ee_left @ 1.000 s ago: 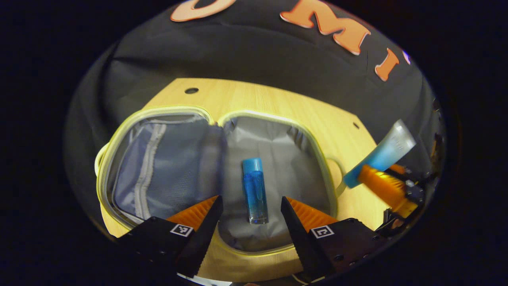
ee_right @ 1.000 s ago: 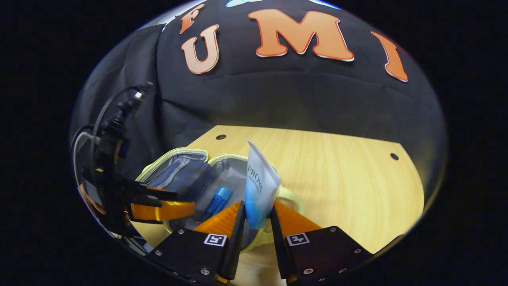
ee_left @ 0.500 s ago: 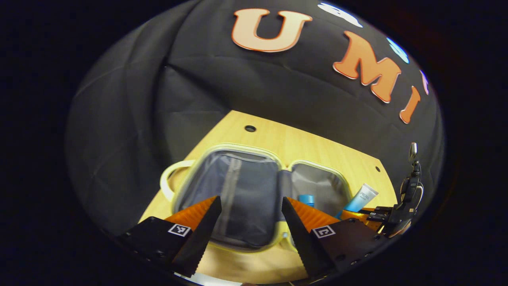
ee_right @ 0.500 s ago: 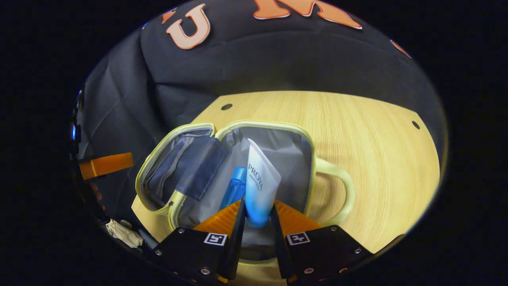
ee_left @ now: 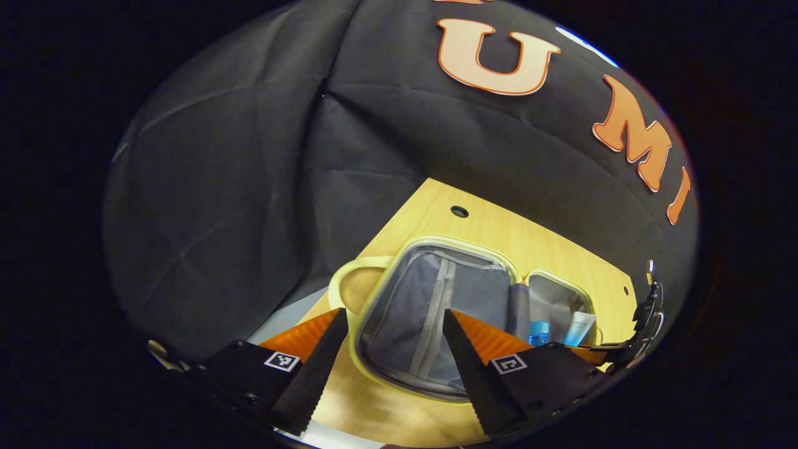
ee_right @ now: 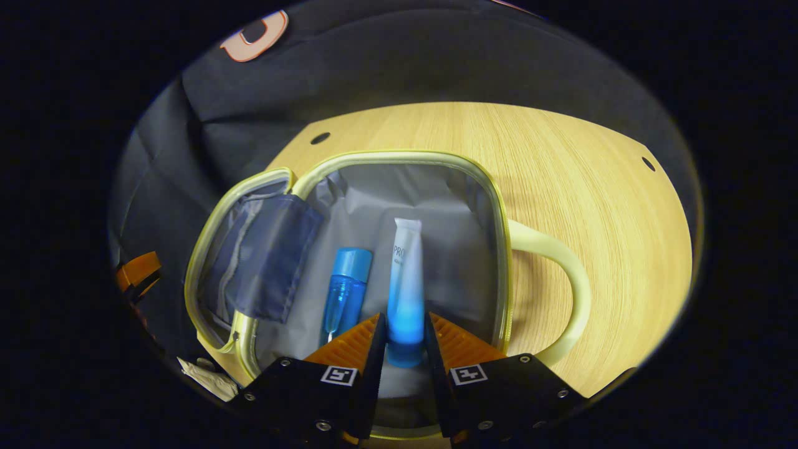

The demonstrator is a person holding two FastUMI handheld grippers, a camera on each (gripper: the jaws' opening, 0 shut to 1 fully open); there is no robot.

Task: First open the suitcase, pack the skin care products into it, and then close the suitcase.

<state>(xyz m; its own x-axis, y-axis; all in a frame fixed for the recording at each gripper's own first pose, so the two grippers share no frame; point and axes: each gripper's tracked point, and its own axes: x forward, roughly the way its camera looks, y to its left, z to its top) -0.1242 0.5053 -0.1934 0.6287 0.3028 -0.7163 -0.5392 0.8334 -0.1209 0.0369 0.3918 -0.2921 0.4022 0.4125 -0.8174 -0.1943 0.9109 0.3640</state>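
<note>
Right gripper view: right gripper point(ee_right: 404, 340) clamped on tube point(ee_right: 405, 287) inside open suitcase point(ee_right: 499, 249), beside blue bottle point(ee_right: 345, 287). Left gripper point(ee_left: 393, 349) fingers apart, holding nothing, above suitcase's other half.

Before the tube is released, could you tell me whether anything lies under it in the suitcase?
Nothing visible does: the tube, held by the right gripper, is over bare lining of the suitcase, with the blue bottle beside it.

Left gripper point(ee_left: 386, 349): black finger bodies w/ serrated inner edges, ribbed pads, square black-white marker tag on each, lower centre. Right gripper point(ee_right: 402, 355): same build, tags plus silver screws along bottom of frame.
</note>
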